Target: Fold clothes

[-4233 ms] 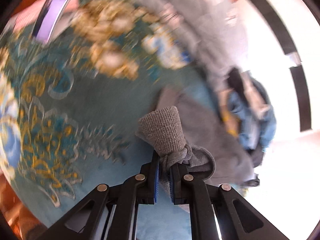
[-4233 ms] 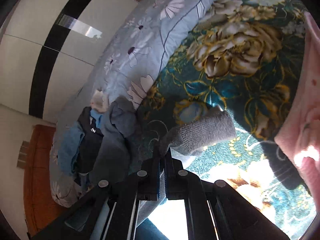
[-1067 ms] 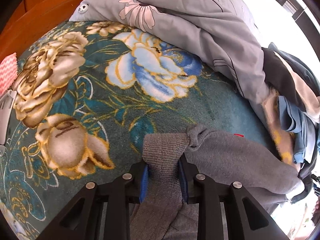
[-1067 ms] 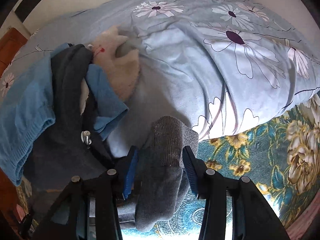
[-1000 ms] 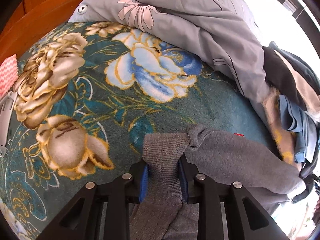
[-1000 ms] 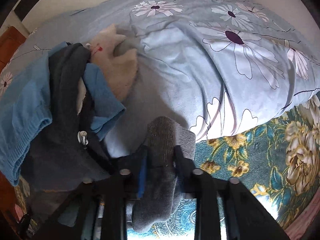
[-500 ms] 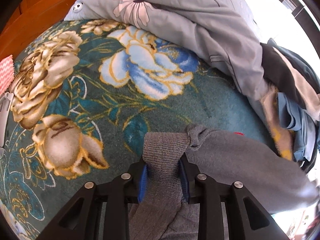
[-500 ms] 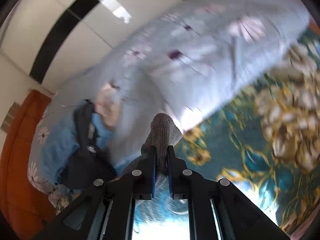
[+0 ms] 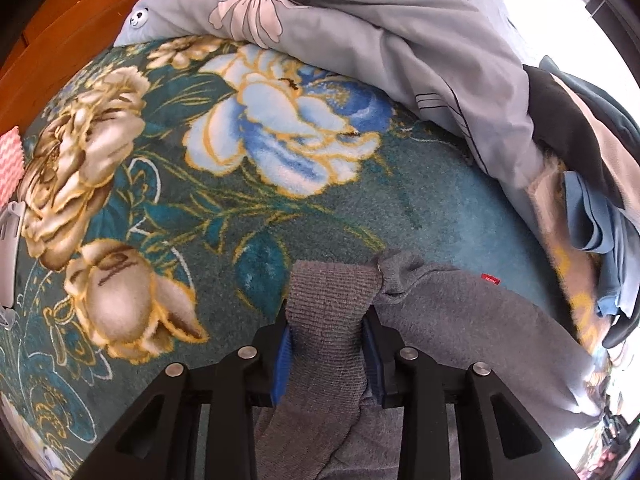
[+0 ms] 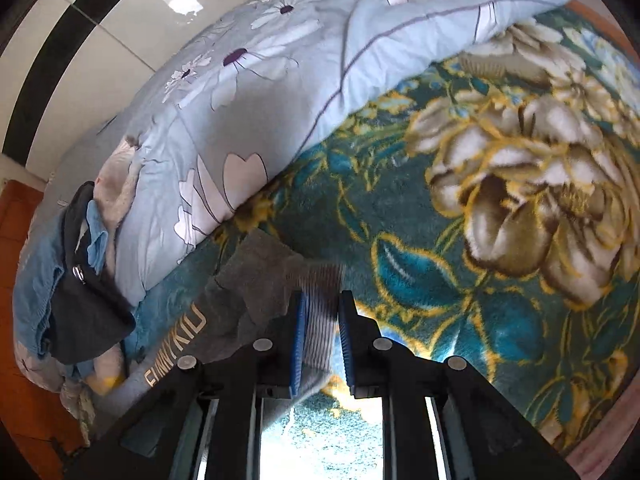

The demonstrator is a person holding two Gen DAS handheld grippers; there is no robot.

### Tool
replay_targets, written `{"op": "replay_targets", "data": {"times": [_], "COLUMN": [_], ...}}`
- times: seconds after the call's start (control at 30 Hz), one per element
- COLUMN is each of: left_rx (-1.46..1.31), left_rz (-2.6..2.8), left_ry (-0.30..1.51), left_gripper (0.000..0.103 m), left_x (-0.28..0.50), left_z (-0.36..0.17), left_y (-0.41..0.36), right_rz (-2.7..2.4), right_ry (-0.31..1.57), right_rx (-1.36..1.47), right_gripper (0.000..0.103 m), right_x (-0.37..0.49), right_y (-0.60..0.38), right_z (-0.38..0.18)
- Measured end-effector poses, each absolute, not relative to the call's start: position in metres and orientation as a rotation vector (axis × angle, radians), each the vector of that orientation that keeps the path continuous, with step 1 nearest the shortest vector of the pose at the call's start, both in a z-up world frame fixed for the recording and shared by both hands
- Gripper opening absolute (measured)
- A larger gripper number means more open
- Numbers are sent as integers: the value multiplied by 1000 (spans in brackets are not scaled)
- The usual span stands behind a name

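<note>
A grey sweatshirt (image 9: pixel 472 328) lies on the teal flowered blanket (image 9: pixel 200 208). My left gripper (image 9: pixel 328 320) stands with its jaws apart around the ribbed grey cuff (image 9: pixel 328 300), which lies flat between the blue pads. In the right wrist view the sweatshirt (image 10: pixel 248 292) shows gold lettering. My right gripper (image 10: pixel 322 304) has the other ribbed cuff (image 10: pixel 320 300) between its pads, blurred by motion; a gap shows beside the cloth.
A light blue flowered duvet (image 9: pixel 400 32) is heaped at the far side and also shows in the right wrist view (image 10: pixel 280 80). A pile of blue and dark clothes (image 9: pixel 592 184) lies at the right. An orange wooden headboard (image 9: pixel 60 32) is at upper left.
My right gripper closed on the cuff, swung away from the duvet toward the blanket and has now opened partly. My left gripper has stayed around its cuff.
</note>
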State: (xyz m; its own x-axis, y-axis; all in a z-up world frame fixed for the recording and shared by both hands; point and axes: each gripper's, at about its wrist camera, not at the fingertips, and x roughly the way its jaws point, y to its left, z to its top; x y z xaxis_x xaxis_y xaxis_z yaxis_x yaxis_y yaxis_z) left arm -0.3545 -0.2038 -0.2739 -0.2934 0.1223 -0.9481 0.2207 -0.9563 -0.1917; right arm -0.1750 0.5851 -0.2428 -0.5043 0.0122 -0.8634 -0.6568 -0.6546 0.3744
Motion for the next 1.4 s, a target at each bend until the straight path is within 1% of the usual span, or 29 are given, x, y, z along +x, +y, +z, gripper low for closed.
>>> {"op": "replay_targets", "data": {"times": [0.07,0.1,0.13,0.17,0.23,0.4,0.53,0.63,0.67,0.7,0.73,0.77,0.87,1.0,1.03,1.17,1.3,1.4], "left_rx": [1832,1833,1835,1837,1839,1847,1857,1850,1847,1845,1844,1842,1838,1824,1826,1829,1852,1883], "left_rz": [-2434,-2432,-2427,-2422,-2410,-2397,-2380,-2368,-2367,-2367,-2368,-2368,-2372,-2384,-2382,-2368,-2372,-2379], "left_ry": [443,444,446,447,447,410,406,415,410,405,401,397,406,429,434,444,449,446], "left_gripper": [36,36,36,36,36,36,37,37,37,38,38,38,38,37,38,39,39,42], "left_x": [-354,-354,-355,-356,-358,-361,-362,-363,-363,-363,-363,-363,-364,-365,-365,-367,-367,-367], "left_z": [-274,-274,-275,-275,-277,-276,-277,-278,-278,-278,-277,-277,-275,-272,-272,-274,-268,-261], "left_y": [-204,-204,-204,-204,-203,-199,-199,-199,-198,-198,-197,-197,-198,-200,-200,-200,-200,-201], "right_rz": [2239,2267,2289,2310,2329,2269,2246,2261,2263,2251,2240,2237,2288,2344,2340,2240,2189,2188], "right_ry": [907,866,851,836,807,703,813,769,757,774,787,781,801,841,845,778,825,830], "right_rx": [-1242,-1246,-1284,-1322,-1414,-1551,-1618,-1631,-1634,-1633,-1631,-1622,-1576,-1315,-1290,-1390,-1396,-1390], "right_gripper": [28,30,32,39,45,45,45,45,42,36,19,8,6,6,6,6,6,8], "right_x": [-185,-192,-203,-213,-234,-270,-277,-277,-276,-274,-271,-269,-262,-250,-251,-266,-258,-255], "right_y": [585,585,584,582,579,580,587,581,580,580,581,581,582,603,606,598,598,599], "right_z": [-229,-223,-222,-222,-228,-252,-269,-268,-268,-267,-267,-264,-250,-214,-210,-233,-249,-241]}}
